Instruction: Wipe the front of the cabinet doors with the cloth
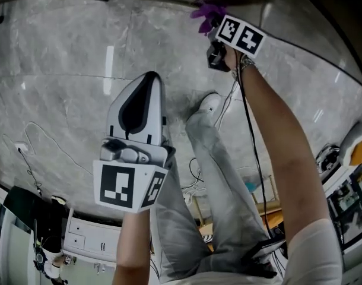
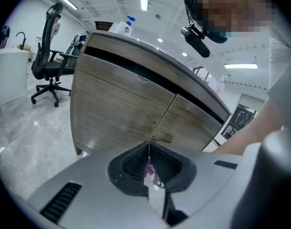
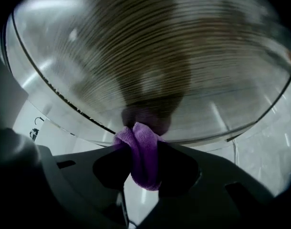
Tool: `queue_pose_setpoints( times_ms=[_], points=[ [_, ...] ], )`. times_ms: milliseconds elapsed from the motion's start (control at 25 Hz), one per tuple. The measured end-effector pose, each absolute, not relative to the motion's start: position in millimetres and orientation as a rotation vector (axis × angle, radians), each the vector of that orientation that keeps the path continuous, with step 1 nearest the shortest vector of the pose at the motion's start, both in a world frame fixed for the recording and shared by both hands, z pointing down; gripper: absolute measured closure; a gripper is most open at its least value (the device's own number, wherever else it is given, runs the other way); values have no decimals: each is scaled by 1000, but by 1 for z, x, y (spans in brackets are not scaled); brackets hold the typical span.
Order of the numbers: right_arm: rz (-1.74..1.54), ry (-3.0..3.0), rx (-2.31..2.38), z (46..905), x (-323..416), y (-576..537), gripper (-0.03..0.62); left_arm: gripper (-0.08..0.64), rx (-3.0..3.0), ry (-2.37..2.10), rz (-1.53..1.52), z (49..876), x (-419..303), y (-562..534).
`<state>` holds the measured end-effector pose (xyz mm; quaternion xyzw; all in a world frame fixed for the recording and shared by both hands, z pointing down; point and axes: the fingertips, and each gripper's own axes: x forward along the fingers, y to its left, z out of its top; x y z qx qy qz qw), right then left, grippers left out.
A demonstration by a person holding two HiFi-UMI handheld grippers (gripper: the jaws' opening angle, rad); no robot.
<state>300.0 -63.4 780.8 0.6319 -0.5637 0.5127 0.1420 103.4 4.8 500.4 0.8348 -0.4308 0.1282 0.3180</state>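
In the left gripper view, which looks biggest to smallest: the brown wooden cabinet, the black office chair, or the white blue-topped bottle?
1. brown wooden cabinet
2. black office chair
3. white blue-topped bottle

**Legible text, labels, brands, numbers, signs: none can be read.**

Left gripper, marker cube: black-and-white square patterns on two visible faces, no letters or digits. Right gripper, marker cube: the same kind of square patterns, no characters. Spray bottle behind the top edge of the cabinet: any label is too small to make out. Dark framed panel on the far wall, right of the cabinet: its content is blurred and unreadable. Cabinet fronts: plain wood grain, no lettering or stickers.
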Motion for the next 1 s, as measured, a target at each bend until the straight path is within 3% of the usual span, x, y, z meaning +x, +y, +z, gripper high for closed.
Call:
queue_pose_setpoints(
  times_ms=[280, 640, 1000],
  points=[
    [1478, -1538, 1818, 800, 374, -18, 454, 543, 2242, -1071, 312, 499, 171, 15],
    [1408, -1378, 1894, 798, 534, 64, 454, 543, 2284, -993, 375, 500, 255, 52],
    [1438, -1259, 2066, 773, 558, 85, 454, 543, 2332, -924, 378, 485, 271, 33]
  ],
)
